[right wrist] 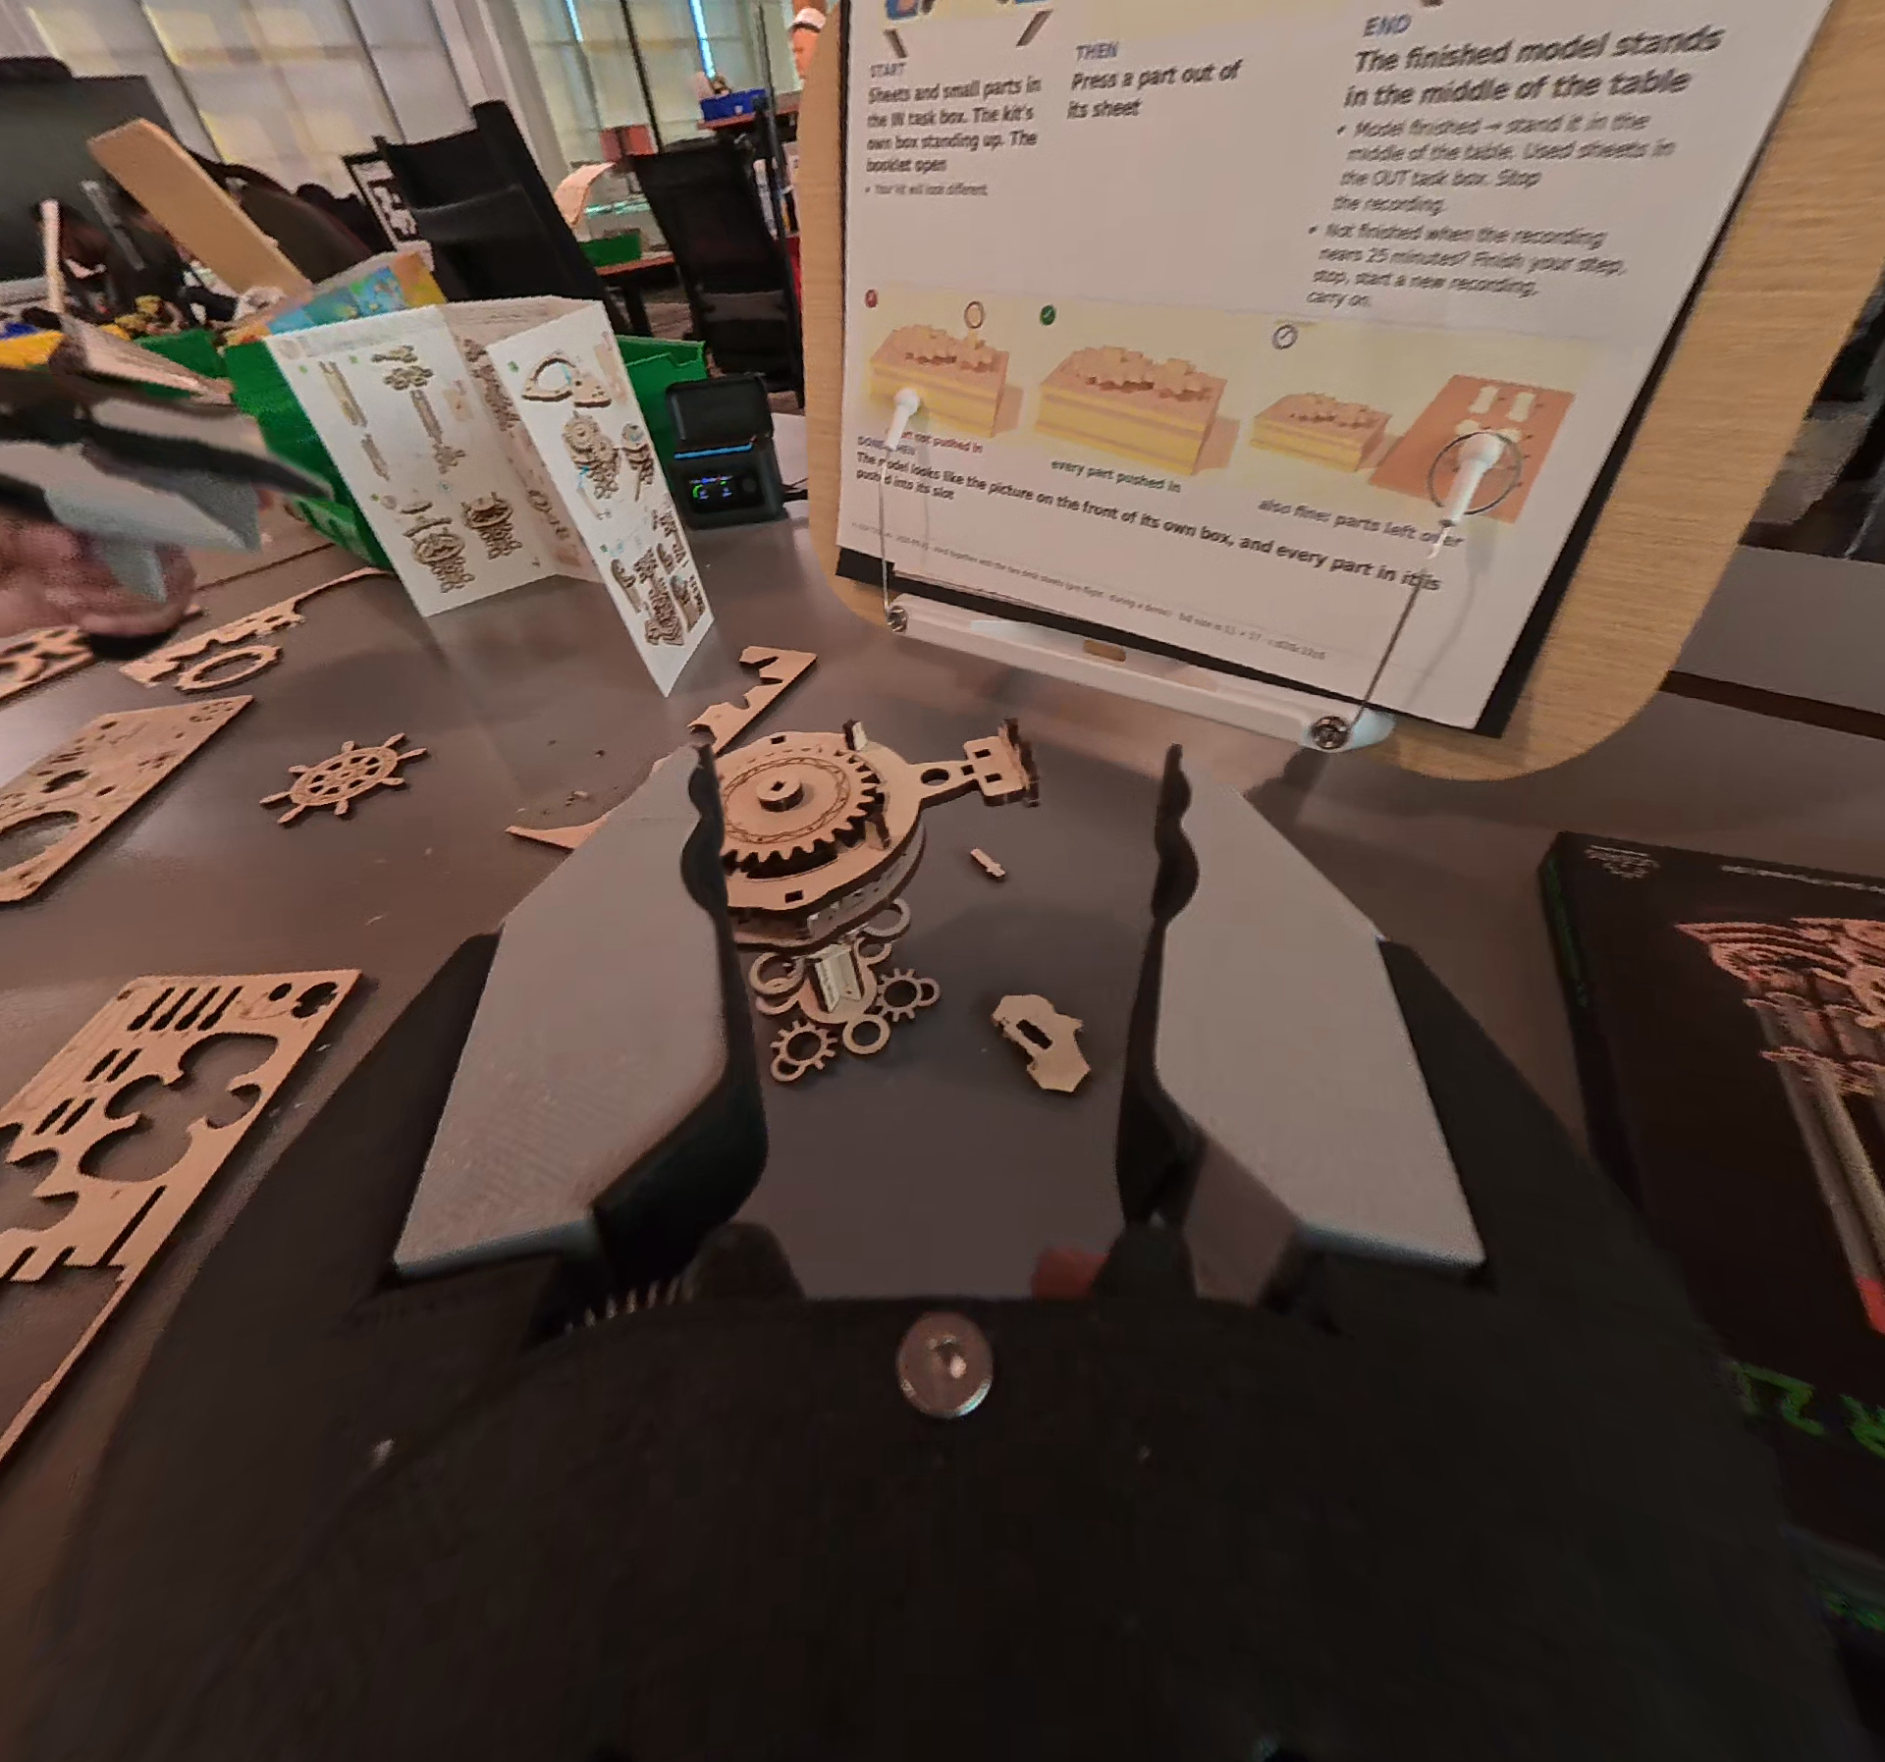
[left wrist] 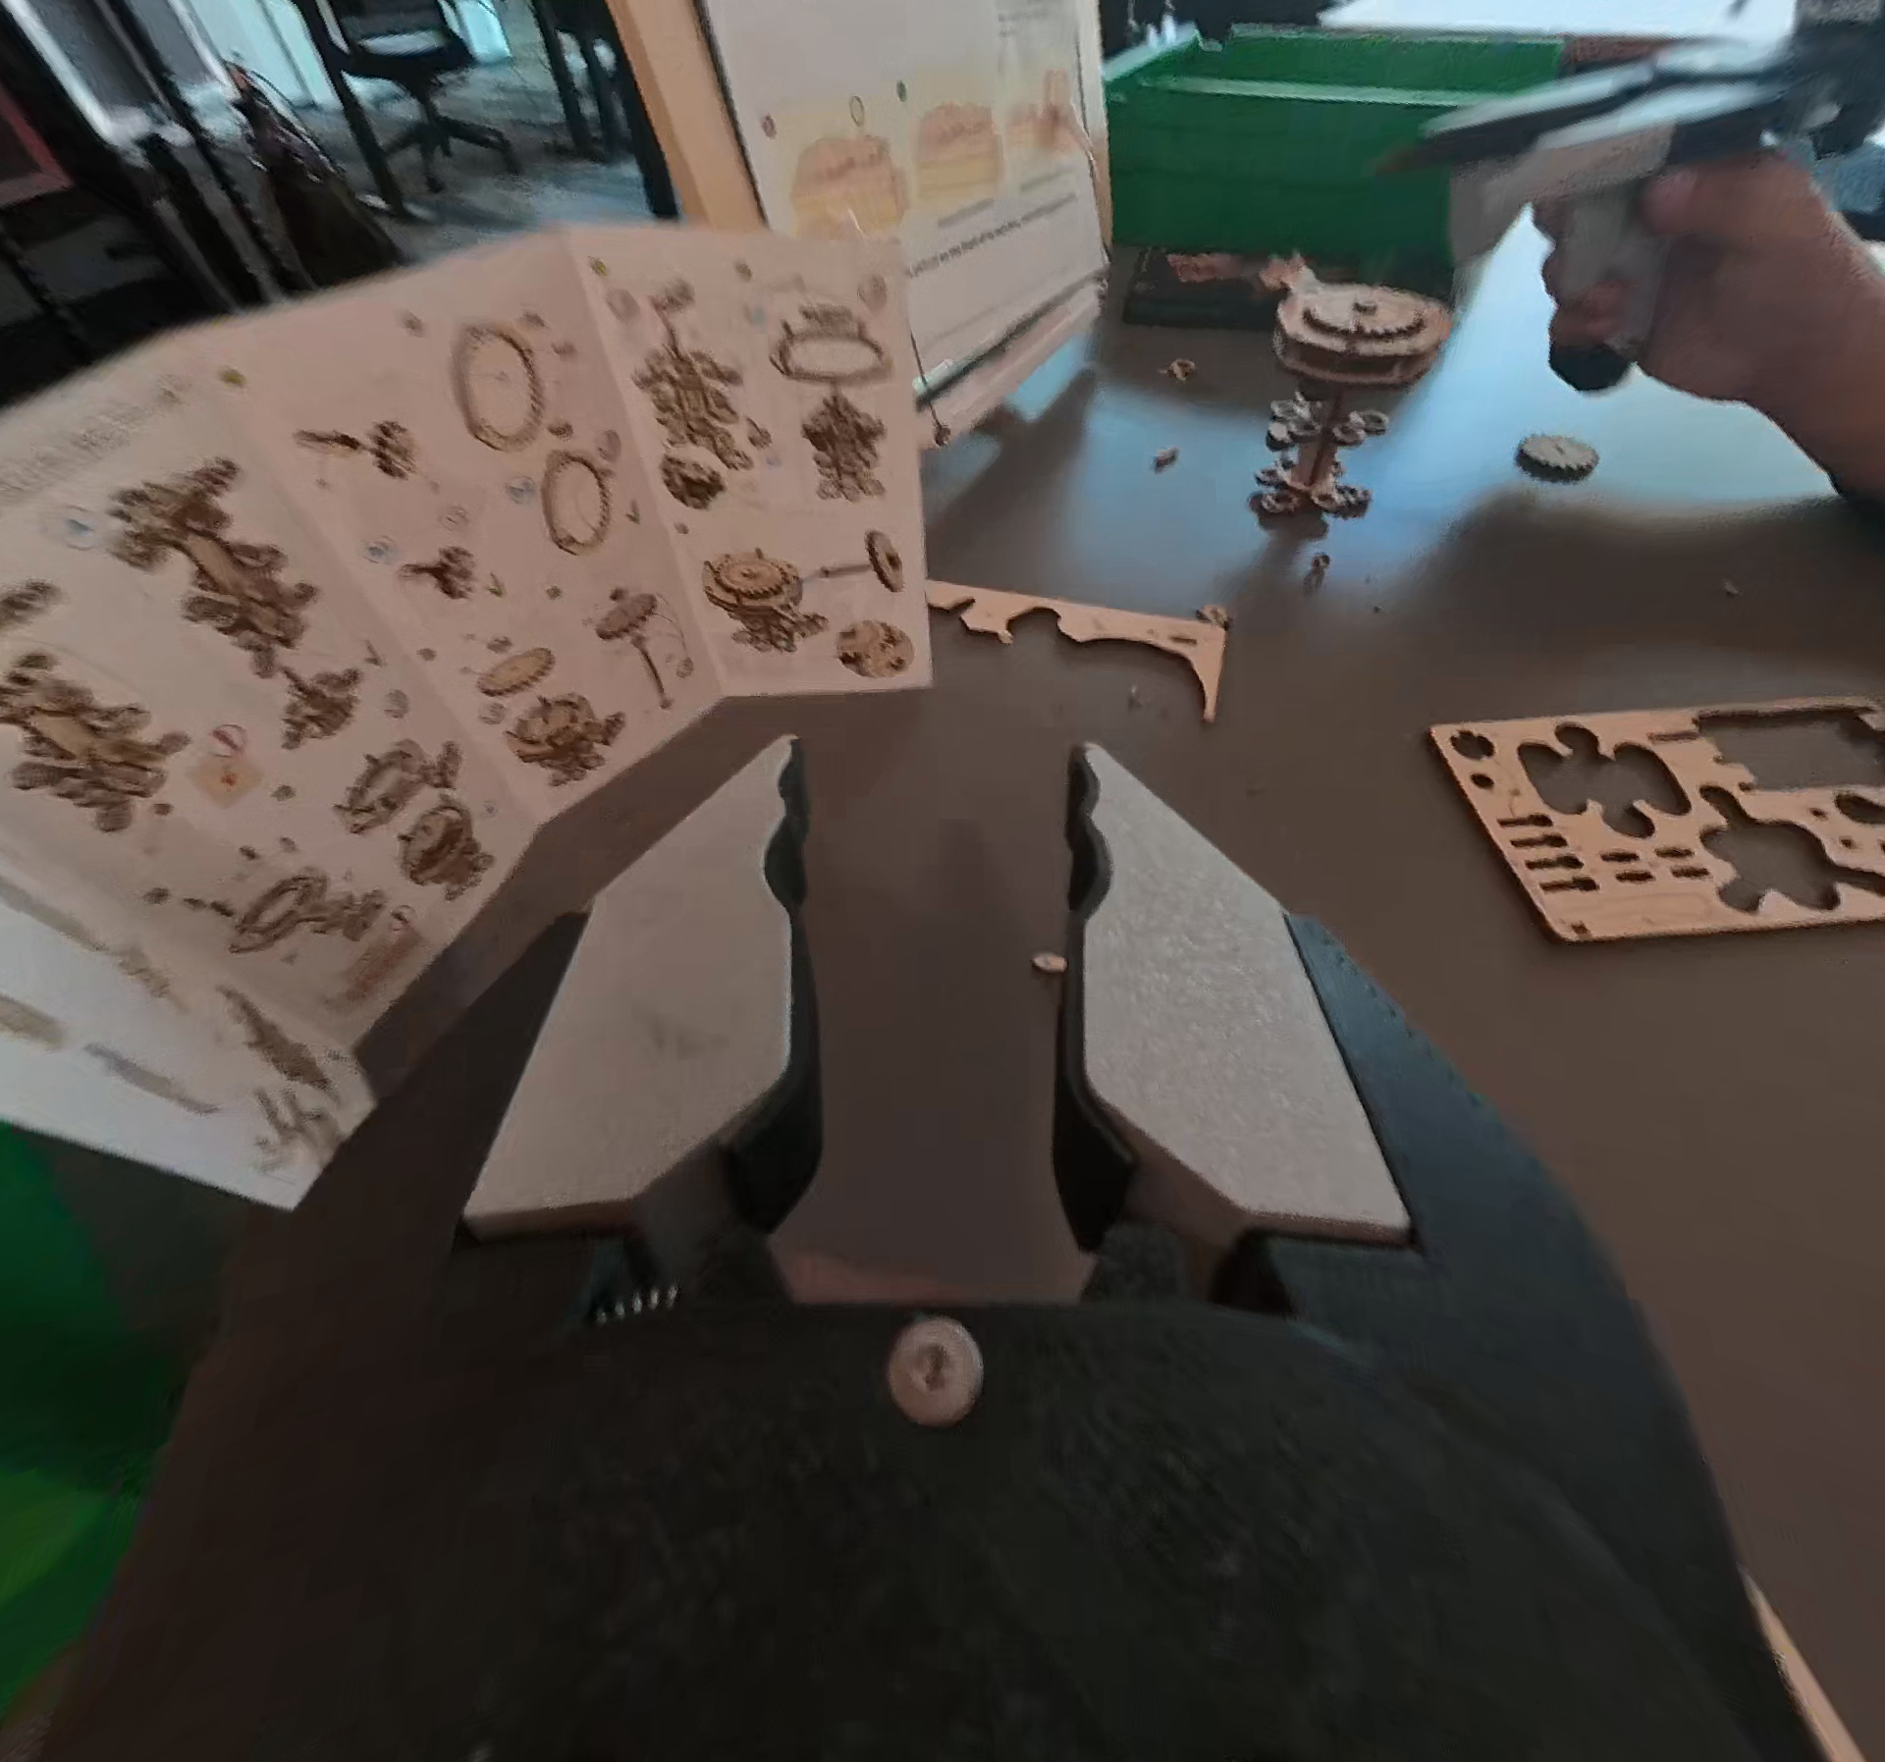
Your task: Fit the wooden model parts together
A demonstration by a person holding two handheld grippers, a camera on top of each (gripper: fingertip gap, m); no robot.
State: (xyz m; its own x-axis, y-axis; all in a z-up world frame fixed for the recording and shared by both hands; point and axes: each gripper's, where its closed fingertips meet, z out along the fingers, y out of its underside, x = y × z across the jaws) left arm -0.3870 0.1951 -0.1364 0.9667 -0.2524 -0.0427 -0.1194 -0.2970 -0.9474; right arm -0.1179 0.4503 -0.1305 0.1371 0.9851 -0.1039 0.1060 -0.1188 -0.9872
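Observation:
The half-built wooden model [right wrist: 816,836], a geared disc on a post with a ringed base, stands on the dark table. My right gripper [right wrist: 938,775] is open, with the model showing between its fingers, close to the left finger [right wrist: 612,999]; I cannot tell if they touch. A small loose wooden part [right wrist: 1040,1040] lies beside the base. My left gripper [left wrist: 933,775] is open and empty over bare table, well short of the model [left wrist: 1346,357]. The right gripper [left wrist: 1428,145], held by a hand [left wrist: 1734,306], shows blurred at the upper right.
A folded instruction booklet [left wrist: 459,642] stands left of my left gripper. Punched wooden sheets [left wrist: 1673,816] [right wrist: 133,1122], a scrap strip [left wrist: 1102,632], a wheel part [right wrist: 342,780] and a small gear [left wrist: 1556,457] lie around. An instruction board [right wrist: 1224,285], green box [left wrist: 1285,153] and black kit box [right wrist: 1734,1101] border the area. Some 40 centimetres of space lies between my two pairs of fingers.

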